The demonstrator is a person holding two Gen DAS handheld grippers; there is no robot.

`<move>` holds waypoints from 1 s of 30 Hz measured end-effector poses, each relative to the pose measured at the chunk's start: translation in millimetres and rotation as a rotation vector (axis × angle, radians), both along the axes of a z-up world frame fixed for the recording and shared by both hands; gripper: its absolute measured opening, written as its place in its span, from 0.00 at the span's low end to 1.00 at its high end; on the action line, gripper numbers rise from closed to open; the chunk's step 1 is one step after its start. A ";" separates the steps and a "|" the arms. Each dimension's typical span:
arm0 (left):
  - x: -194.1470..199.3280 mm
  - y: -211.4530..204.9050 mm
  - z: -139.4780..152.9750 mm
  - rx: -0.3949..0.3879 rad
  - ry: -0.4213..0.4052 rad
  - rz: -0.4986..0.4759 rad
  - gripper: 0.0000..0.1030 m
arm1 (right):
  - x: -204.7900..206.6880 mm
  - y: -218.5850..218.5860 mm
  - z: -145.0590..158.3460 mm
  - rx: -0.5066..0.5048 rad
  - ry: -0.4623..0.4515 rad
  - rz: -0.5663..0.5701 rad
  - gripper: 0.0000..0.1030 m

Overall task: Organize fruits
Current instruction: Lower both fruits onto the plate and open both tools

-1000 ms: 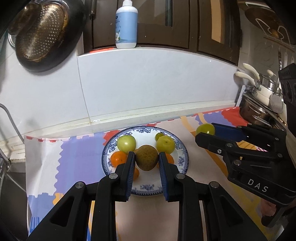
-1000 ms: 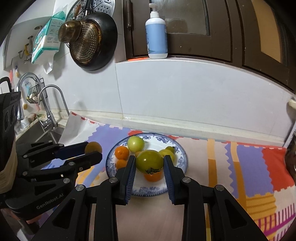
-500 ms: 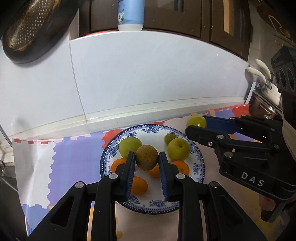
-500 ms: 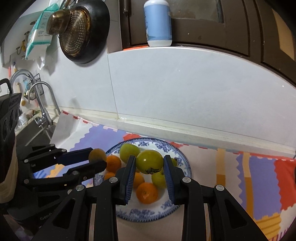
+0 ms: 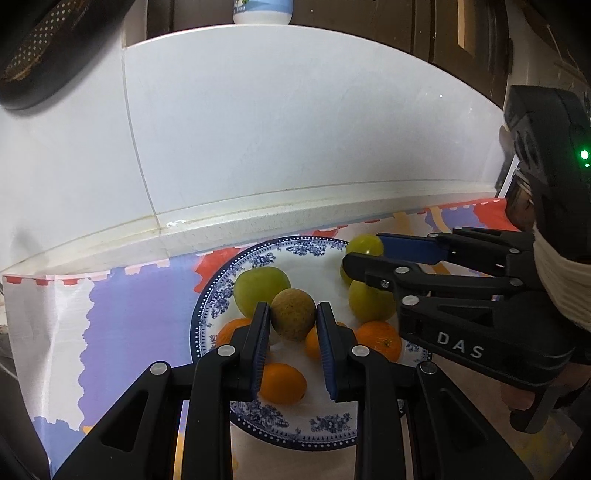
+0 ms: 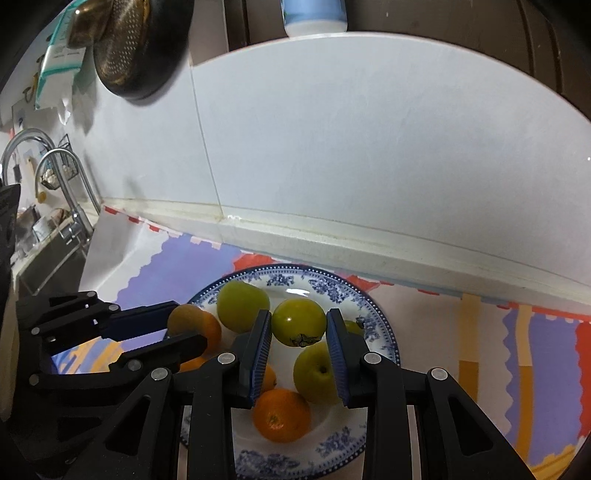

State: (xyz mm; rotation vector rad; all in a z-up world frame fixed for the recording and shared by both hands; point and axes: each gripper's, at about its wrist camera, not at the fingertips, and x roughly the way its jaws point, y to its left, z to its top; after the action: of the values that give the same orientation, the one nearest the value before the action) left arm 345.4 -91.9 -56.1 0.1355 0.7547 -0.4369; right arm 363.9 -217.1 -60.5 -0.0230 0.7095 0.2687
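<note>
A blue-and-white plate (image 5: 221,295) holds green fruits (image 5: 260,286) and several oranges (image 5: 282,382); it also shows in the right wrist view (image 6: 373,321). My left gripper (image 5: 292,321) is shut on a brown round fruit (image 5: 293,314) and holds it over the plate. My right gripper (image 6: 299,326) is shut on a green persimmon (image 6: 298,325), also over the plate. Each gripper shows in the other's view: the right one (image 5: 360,251) at the plate's right rim, the left one (image 6: 183,325) at its left side.
The plate lies on a colourful mat (image 6: 498,350) on the counter, close to the white tiled wall (image 5: 295,147). A sink with a tap (image 6: 70,184) is at the far left. A dark pan with a strainer (image 6: 140,48) hangs on the wall. A bottle (image 6: 314,18) stands on the ledge above.
Both grippers have moved forward and lower with their fruits, from in front of the plate to right over it. Both stayed shut.
</note>
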 end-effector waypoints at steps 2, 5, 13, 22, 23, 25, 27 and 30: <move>1.4 -0.7 -1.5 0.001 0.001 -0.004 0.25 | 3.7 0.5 -4.8 0.002 0.012 0.004 0.30; 3.4 -2.4 -4.1 0.004 0.002 -0.012 0.25 | 7.1 1.0 -9.3 0.001 0.022 0.011 0.30; 4.8 -0.8 -8.2 -0.013 0.016 -0.003 0.28 | 11.2 -0.7 -11.8 0.021 0.036 0.014 0.31; -14.0 4.0 1.8 -0.009 -0.018 0.025 0.30 | -8.3 -3.8 -0.7 -0.001 0.003 -0.018 0.31; -17.7 5.0 4.2 -0.009 -0.024 0.032 0.30 | -11.5 -4.4 1.2 0.001 -0.001 -0.022 0.31; -23.8 7.4 8.8 -0.013 -0.033 0.044 0.32 | -21.6 -5.8 6.6 0.001 -0.014 -0.035 0.31; -32.3 10.9 15.5 -0.020 -0.044 0.063 0.34 | -31.3 -6.7 12.2 0.001 -0.027 -0.046 0.31; -45.3 16.7 25.2 -0.024 -0.072 0.093 0.45 | -47.3 -6.6 21.4 -0.001 -0.049 -0.059 0.31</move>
State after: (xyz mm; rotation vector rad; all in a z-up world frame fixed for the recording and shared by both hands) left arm 300.2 -75.2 -30.9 0.0925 0.6823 -0.3504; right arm 316.6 -223.6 -39.0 -0.0098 0.6609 0.2103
